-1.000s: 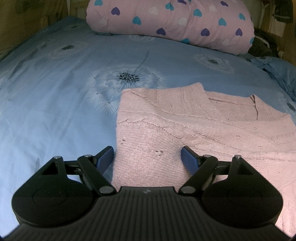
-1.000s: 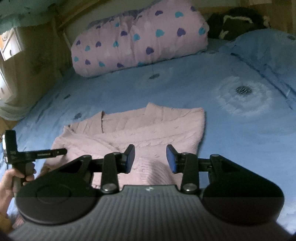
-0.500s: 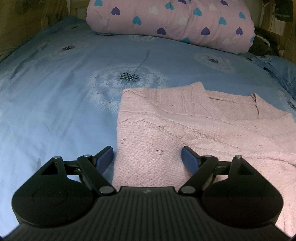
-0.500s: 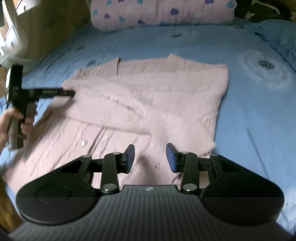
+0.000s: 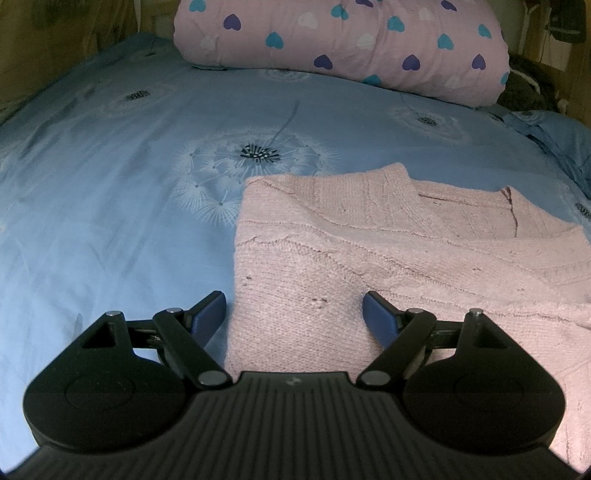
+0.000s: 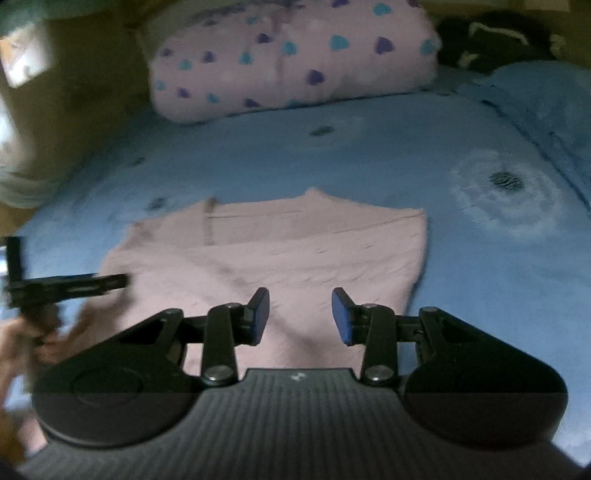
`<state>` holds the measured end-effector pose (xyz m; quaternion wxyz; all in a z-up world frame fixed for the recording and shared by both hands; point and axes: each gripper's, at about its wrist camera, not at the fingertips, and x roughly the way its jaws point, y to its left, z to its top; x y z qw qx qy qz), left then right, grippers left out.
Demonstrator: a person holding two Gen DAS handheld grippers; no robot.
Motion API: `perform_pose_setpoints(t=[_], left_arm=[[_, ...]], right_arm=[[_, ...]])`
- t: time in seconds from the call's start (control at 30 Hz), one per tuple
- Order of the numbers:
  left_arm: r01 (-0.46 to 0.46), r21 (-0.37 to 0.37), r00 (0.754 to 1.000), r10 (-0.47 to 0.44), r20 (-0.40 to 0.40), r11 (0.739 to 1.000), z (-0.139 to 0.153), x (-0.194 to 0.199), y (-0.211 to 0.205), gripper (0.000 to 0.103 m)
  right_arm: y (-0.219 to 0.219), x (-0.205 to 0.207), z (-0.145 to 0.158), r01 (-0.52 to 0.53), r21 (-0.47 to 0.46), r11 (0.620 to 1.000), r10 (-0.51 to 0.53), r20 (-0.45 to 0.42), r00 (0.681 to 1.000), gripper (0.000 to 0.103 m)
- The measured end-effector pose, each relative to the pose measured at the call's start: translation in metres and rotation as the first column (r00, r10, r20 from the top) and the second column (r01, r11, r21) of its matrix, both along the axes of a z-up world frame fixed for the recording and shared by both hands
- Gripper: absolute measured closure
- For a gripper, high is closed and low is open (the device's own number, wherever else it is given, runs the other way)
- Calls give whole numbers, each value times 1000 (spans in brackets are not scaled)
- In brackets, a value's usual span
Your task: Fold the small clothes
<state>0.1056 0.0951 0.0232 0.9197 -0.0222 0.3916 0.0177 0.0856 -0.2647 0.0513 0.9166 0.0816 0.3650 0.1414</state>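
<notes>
A pink knitted sweater (image 5: 369, 266) lies partly folded on the blue bedsheet (image 5: 110, 192); it also shows in the blurred right wrist view (image 6: 295, 251). My left gripper (image 5: 293, 308) stands wide open above the sweater's near left edge, its blue pads (image 5: 208, 314) apart and not pressing on the cloth. My right gripper (image 6: 299, 314) hovers over the sweater's near right part, jaws partly apart with nothing between them. In the right wrist view the left gripper (image 6: 74, 284) appears from the side at the far left, held by a hand (image 6: 33, 339).
A pink bolster with coloured hearts (image 5: 340, 44) lies across the head of the bed. A blue pillow (image 6: 546, 103) and dark clothing (image 6: 495, 33) sit at the back right. Wooden walls (image 5: 55, 37) border the bed. Dandelion prints (image 5: 258, 153) mark the sheet.
The right wrist view dipped towards the sweater half a second ago and has swung back up and away, now blurred. The left gripper has not moved.
</notes>
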Motion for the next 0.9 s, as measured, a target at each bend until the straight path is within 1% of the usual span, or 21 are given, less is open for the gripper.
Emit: perform_pose_setpoints(t=[0.07,0.17,0.33,0.47,0.57,0.7,0.8,0.87,0.9], left_arm=[[0,0,1000,0,0,1000,0,0,0,18],[-1,1,1000,1,0,1000,0,0,0,18],[-5,0,1000,5,-1,1000,-1,0,0,17],[-5,4,1000,5,0,1000,-1,0,0,17],[-4,2,1000,4,-1,1000,-1,0,0,17],[-6,-3,1000,6,-4,1000,-1,0,1,17],[-7,0,1000,7,-2,1000,-1,0,1,17],[-7,0,1000,7,0,1000,0,-1,0,17],[-8,0,1000,8,1,1000,0,-1,0,17]], right_arm=[[5,12,-9,25,-43,999,-26,-14,1000,62],[13,20,-21,-6,-62,998,4,-32,999,62],[40,10,-35,-142,-125,982,134,-70,989,64],[53,-1,-41,-197,-170,966,187,-73,980,64],[54,1,-41,-202,-169,965,190,-87,978,64],[56,0,-39,-243,-163,956,227,-109,968,66],[57,-4,-37,-276,-160,948,260,-113,959,72],[58,-7,-35,-293,-152,944,279,-107,954,82],[59,-7,-35,-303,-142,942,290,-104,951,84]])
